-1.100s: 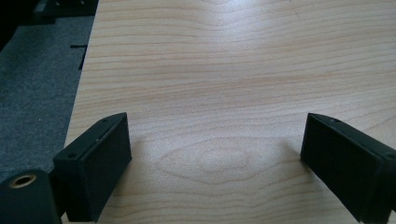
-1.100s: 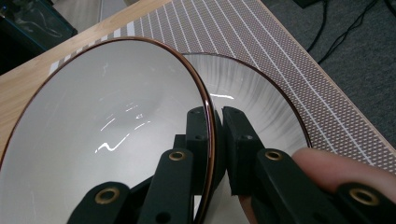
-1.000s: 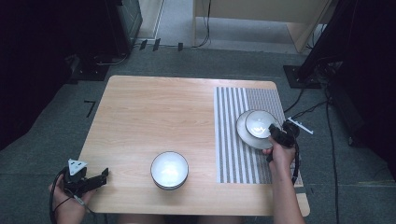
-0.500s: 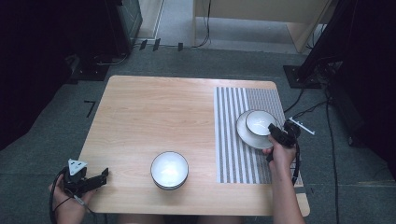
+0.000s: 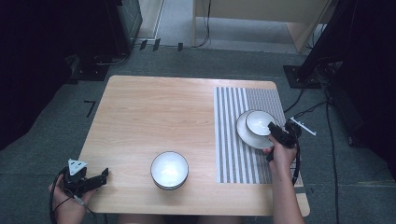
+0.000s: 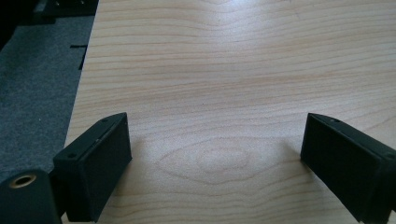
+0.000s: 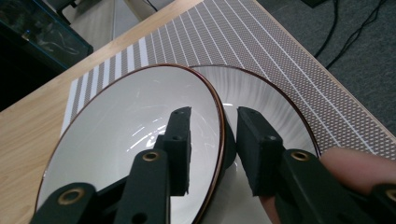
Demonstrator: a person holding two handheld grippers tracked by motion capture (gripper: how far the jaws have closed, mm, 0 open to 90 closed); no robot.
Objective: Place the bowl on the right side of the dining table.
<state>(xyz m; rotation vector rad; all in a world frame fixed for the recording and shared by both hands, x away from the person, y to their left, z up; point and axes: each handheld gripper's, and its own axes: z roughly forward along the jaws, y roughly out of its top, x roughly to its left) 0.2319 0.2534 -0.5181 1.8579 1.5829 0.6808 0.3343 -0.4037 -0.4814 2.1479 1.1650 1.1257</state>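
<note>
Two bowls and a plate sit on the desk (image 5: 140,116) in the high view. The small bowl (image 5: 259,122) rests on the white plate (image 5: 247,135), which lies on the striped mat (image 5: 233,140) covering the desk's right side, near the right edge. The right gripper (image 5: 274,130) reaches over that bowl's near right rim, held by the right hand (image 5: 280,154). A second white bowl (image 5: 169,170) stands alone near the front edge, about midway along it. The left gripper (image 5: 95,179) lies at the front left corner, in the left hand (image 5: 65,200), well apart from that bowl.

The left gripper view looks along spread jaws over bare wood; nothing lies between them, and the desk's left edge shows beside grey carpet.

In the right gripper view the jaws straddle the rim of the small bowl (image 7: 135,140), one inside it and one outside, over the plate (image 7: 271,107). They have just been opening, and a narrow gap seems to separate the pads from the rim, though at this close angle contact on the inner side is hard to rule out. The bowl looks tilted here, its right rim near the jaws, and the mat (image 7: 261,42) runs behind toward the far edge.
</note>
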